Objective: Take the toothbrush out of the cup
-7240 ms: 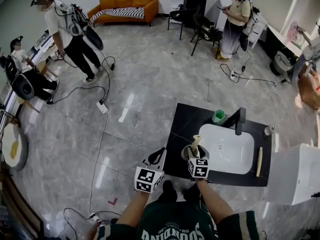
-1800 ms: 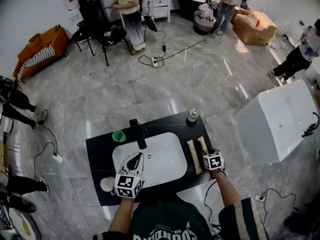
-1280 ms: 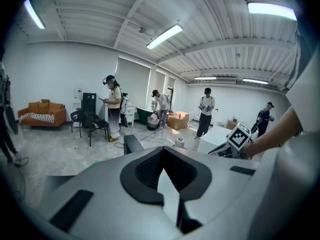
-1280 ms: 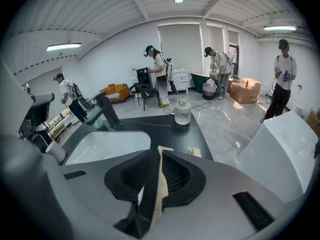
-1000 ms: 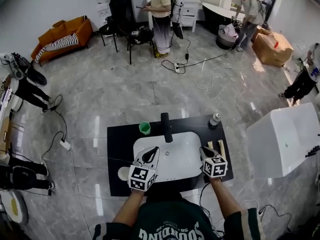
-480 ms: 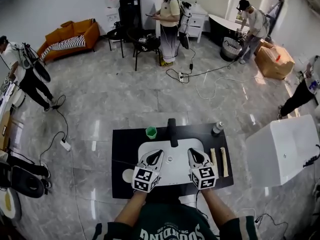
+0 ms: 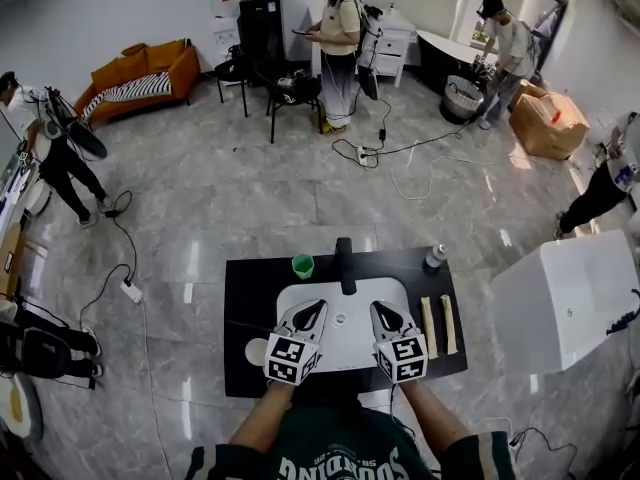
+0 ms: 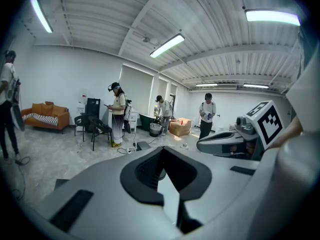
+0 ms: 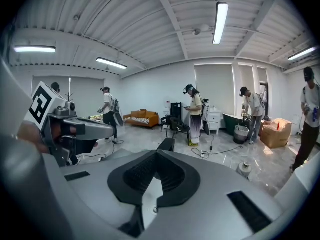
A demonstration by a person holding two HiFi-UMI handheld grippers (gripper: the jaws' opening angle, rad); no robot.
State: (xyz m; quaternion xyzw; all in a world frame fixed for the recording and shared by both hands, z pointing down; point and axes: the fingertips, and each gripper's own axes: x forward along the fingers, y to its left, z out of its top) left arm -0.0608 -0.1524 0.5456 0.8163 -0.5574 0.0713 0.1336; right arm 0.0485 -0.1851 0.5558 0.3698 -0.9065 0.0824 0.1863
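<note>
Toothbrush (image 7: 447, 324) flat on table (image 7: 245, 288), right of sink (image 7: 345, 346); left hand-held gripper (image 7: 317, 307) and right hand-held gripper (image 7: 379, 309) closed, empty.

The two pale sticks (image 7: 427, 326) on the black tabletop (image 7: 240, 298) looked too small to call toothbrushes for certain, the inside of the green cup (image 7: 302, 265) could not be made out, and a white round thing (image 7: 253, 350) lay half hidden behind the left claw (image 7: 311, 310).

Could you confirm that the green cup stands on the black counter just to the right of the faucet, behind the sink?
Not quite: the head view shows the green cup on the black counter just to the left of the faucet, behind the sink.
</note>
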